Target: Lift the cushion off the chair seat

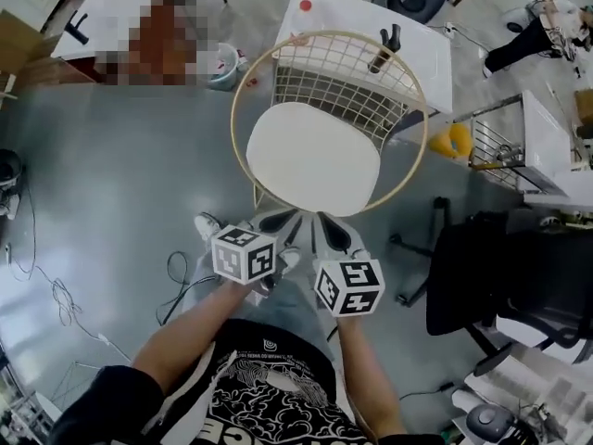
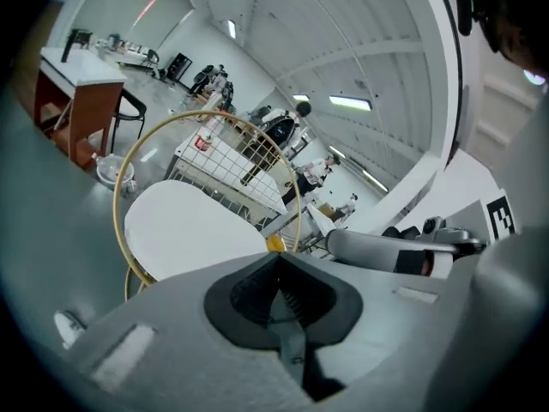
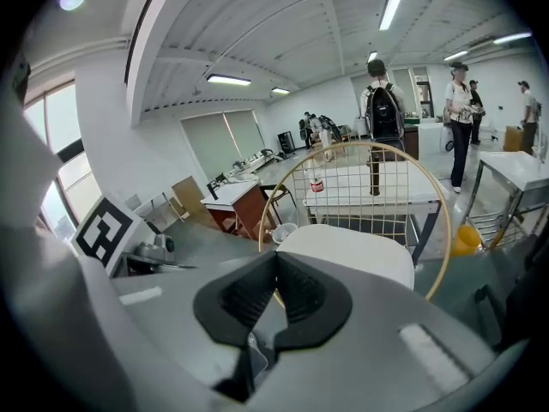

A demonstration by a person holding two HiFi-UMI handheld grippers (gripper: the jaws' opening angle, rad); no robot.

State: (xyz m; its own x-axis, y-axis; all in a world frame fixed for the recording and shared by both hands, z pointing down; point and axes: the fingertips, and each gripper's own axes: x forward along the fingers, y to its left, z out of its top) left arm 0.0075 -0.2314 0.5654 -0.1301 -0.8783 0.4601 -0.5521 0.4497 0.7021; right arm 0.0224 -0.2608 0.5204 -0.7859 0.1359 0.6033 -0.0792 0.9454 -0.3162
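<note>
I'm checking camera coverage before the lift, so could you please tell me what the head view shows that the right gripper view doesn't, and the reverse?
Only the head view: the person's forearms, a white shoe and floor cables.
Only the right gripper view: the right gripper with its jaws closed on nothing, people standing beyond the table, and ceiling lights.
Both: the white cushion lying untouched on the seat of the gold wire chair.

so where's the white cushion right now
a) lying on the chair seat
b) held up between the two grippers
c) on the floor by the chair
a: the white cushion lies flat on the seat, inside the gold wire chair.
</note>
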